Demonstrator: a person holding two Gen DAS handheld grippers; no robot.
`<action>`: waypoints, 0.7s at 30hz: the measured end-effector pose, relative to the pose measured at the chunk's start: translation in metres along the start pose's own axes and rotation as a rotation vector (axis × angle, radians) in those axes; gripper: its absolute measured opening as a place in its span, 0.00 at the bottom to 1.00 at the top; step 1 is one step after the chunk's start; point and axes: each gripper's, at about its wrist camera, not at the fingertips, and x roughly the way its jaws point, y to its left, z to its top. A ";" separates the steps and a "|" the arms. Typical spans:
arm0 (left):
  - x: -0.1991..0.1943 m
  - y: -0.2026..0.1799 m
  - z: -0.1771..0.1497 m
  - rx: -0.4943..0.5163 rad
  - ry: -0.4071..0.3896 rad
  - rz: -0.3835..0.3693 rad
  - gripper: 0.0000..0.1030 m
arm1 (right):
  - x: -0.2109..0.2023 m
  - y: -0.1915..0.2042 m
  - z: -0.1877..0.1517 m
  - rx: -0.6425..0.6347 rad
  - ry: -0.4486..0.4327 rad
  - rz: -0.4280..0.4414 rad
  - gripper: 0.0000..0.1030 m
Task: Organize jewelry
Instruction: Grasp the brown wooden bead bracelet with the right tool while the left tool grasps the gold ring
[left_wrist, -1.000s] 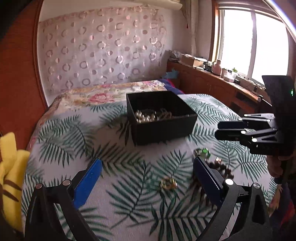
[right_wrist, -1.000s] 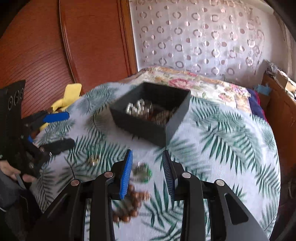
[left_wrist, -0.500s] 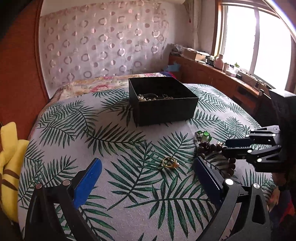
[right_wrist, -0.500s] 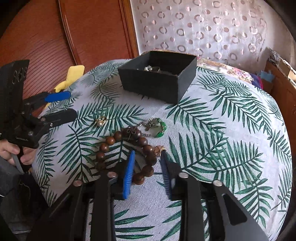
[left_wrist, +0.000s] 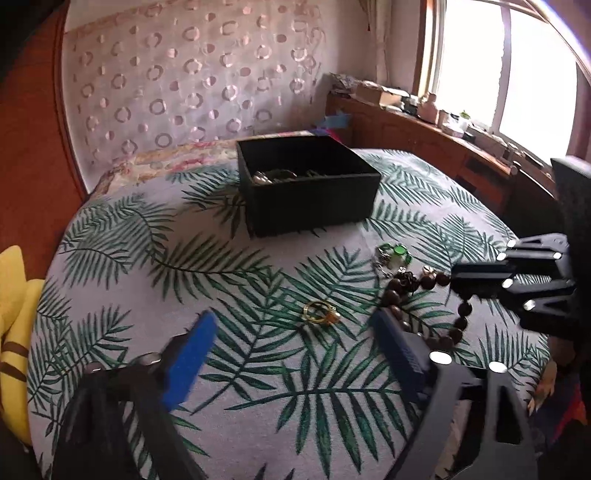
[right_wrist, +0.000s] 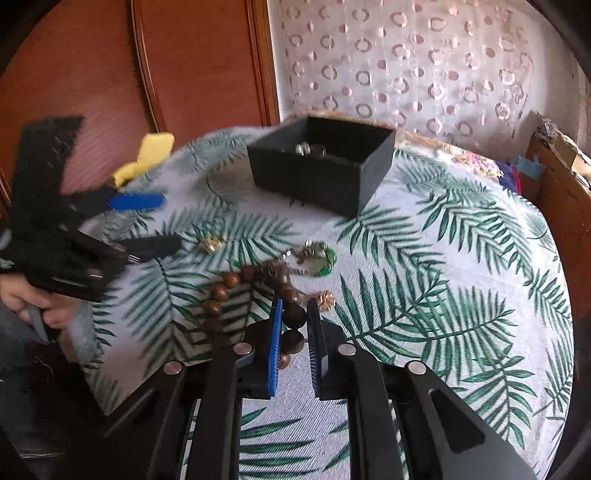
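A black box (left_wrist: 308, 188) (right_wrist: 321, 162) with jewelry inside stands on the palm-print cloth. A brown bead bracelet (right_wrist: 229, 282) (left_wrist: 400, 288), a green piece (right_wrist: 319, 254) (left_wrist: 395, 253), a gold ring (left_wrist: 319, 312) (right_wrist: 210, 243) and a small gold piece (right_wrist: 325, 299) lie in front of it. My right gripper (right_wrist: 294, 314) (left_wrist: 456, 284) has its jaws narrowly apart around the bracelet's near beads. My left gripper (left_wrist: 291, 332) (right_wrist: 159, 221) is open, the gold ring between and just beyond its fingertips.
The table's cloth (left_wrist: 258, 369) drops off at the near edge. A yellow cloth (left_wrist: 14, 295) (right_wrist: 147, 155) lies at the left by the wooden headboard. A cluttered wooden sill (left_wrist: 443, 125) runs under the window on the right.
Both grippers have come down toward the cloth. The right gripper moved forward over the bracelet and its jaws now straddle the beads. The left gripper moved closer to the gold ring.
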 end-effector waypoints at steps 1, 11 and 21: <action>0.002 -0.002 0.001 0.004 0.009 -0.011 0.68 | -0.007 0.000 0.001 0.002 -0.017 0.008 0.14; 0.022 -0.016 0.003 0.021 0.084 -0.043 0.33 | -0.036 -0.001 0.008 0.006 -0.084 0.010 0.14; 0.032 -0.014 0.008 0.013 0.092 -0.013 0.23 | -0.038 0.008 -0.002 -0.008 -0.068 0.036 0.14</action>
